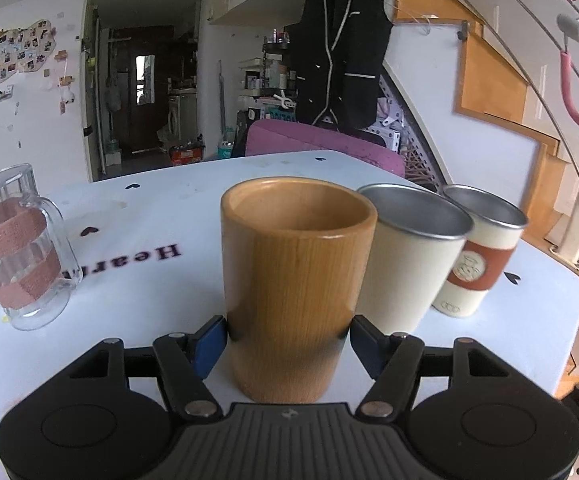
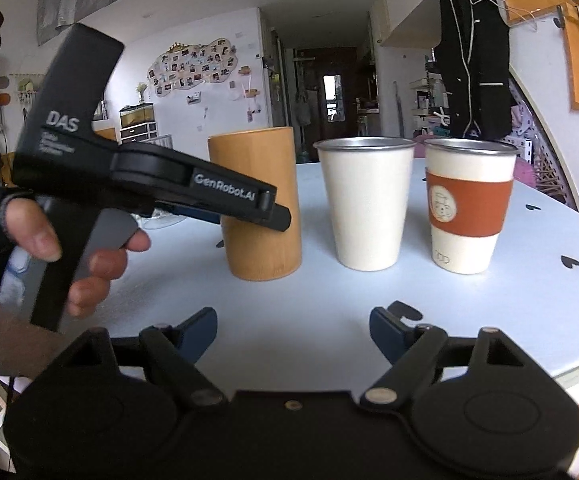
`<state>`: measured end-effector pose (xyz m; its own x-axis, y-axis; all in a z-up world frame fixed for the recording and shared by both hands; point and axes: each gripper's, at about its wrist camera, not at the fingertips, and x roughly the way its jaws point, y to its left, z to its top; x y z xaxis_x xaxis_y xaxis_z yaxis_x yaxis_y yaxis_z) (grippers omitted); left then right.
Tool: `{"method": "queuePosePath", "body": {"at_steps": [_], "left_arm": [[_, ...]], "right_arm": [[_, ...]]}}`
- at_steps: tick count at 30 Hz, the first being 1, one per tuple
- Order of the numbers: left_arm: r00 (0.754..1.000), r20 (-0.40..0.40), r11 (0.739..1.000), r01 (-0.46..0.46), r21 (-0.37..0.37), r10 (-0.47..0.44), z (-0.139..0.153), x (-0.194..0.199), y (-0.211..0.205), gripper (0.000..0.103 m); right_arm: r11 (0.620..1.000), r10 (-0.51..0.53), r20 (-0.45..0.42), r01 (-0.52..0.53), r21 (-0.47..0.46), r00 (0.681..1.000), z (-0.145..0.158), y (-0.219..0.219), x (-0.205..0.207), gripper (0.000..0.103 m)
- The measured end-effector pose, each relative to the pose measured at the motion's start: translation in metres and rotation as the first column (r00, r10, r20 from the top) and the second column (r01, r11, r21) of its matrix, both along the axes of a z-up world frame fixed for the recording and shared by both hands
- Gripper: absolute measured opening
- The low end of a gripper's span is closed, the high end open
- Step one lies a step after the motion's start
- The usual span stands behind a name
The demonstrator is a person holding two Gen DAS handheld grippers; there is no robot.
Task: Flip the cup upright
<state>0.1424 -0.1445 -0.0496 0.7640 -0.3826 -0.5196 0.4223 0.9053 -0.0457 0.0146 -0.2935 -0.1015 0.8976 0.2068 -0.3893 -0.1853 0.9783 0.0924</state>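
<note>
Left wrist view: white heart-print table (image 1: 149, 300), wooden cup (image 1: 295, 280) upright between barely parted left gripper (image 1: 287, 344) pads; only here, glass mug (image 1: 21, 248); right gripper (image 2: 293, 330) wide, empty

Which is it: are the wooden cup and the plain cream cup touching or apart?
Apart. The right wrist view shows bare table between the wooden cup and the plain cream cup.

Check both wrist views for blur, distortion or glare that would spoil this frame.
Left wrist view: strong fisheye bending, wooden cup sharp, the banded cup at right slightly soft. Right wrist view: same barrel distortion, dark corners, bright doorway behind without glare on the cups; the left gripper reads clearly.
</note>
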Motion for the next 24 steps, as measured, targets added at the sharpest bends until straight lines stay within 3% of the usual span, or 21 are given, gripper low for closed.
{"method": "queuePosePath", "body": {"at_steps": [7, 11, 24], "left_arm": [[1.0, 0.0, 1.0, -0.015, -0.008, 0.015, 0.0, 0.002, -0.001, 0.069], [0.999, 0.013, 0.998, -0.036, -0.048, 0.037, 0.006, -0.011, 0.011, 0.084], [0.982, 0.143, 0.992, -0.116, -0.053, 0.123, 0.04, -0.087, 0.061, 0.1]], "right_arm": [[1.0, -0.015, 0.011, 0.015, 0.013, 1.0, 0.005, -0.006, -0.001, 0.084], [0.999, -0.033, 0.032, 0.032, 0.024, 0.999, 0.016, -0.01, -0.004, 0.084], [0.996, -0.09, 0.119, 0.088, 0.021, 0.989, 0.06, -0.008, -0.02, 0.091]]}}
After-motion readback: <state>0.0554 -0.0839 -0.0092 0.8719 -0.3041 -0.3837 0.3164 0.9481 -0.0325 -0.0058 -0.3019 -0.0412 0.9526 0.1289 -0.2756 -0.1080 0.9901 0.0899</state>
